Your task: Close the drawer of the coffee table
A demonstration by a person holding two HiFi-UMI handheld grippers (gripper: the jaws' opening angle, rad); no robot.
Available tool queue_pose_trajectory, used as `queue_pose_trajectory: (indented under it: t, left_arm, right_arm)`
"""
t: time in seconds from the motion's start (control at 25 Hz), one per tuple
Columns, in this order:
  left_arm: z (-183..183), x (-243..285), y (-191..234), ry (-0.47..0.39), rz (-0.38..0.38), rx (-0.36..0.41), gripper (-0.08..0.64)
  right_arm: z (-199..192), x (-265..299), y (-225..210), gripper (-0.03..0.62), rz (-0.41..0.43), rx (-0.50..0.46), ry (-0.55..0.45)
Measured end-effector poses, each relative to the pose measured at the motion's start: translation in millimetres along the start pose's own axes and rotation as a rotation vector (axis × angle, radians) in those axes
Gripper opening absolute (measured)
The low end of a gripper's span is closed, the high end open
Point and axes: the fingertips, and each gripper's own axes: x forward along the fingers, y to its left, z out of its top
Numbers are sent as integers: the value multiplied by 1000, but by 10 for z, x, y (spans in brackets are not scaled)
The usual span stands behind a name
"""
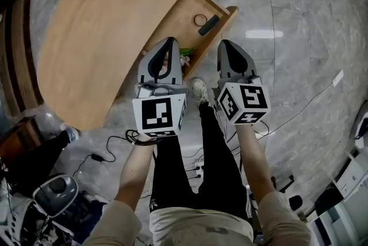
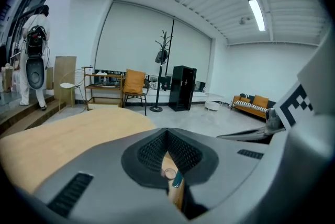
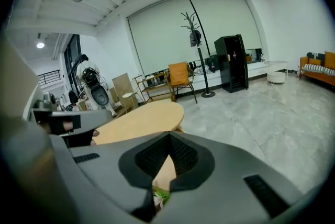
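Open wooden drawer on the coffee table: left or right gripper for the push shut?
Right, probably. The right gripper, shut, points near the open wooden drawer at its outer front panel; the left gripper hovers by the drawer's inner end at the oval wooden coffee table edge.

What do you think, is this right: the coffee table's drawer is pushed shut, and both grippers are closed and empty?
Not quite. The drawer is open, sticking out from under the tabletop, as the head view shows. The left gripper and right gripper are indeed closed and empty.
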Motion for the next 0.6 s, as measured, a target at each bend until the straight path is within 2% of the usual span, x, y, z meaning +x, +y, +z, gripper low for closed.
queue_pose_trajectory:
  t: [0.08, 0.16, 0.28, 0.4, 0.6]
  left_arm:
    - [-254, 36, -8, 14, 15, 11, 8]
    - [-475, 57, -82, 32, -2, 32, 8]
    - [-675, 82, -150, 43, -17, 36, 8]
    - [-770, 53, -142, 60, -4, 16, 8]
    - [-803, 7, -200, 71, -13, 32, 8]
  right_arm:
    - [-315, 75, -2, 5, 5, 0, 38]
    - [-580, 60, -15, 5, -5, 8, 69]
    - [-819, 25, -14, 5, -7, 8, 96]
    - [-924, 1, 28, 5, 5, -7, 113]
    - [-910, -16, -7, 5, 5, -13, 110]
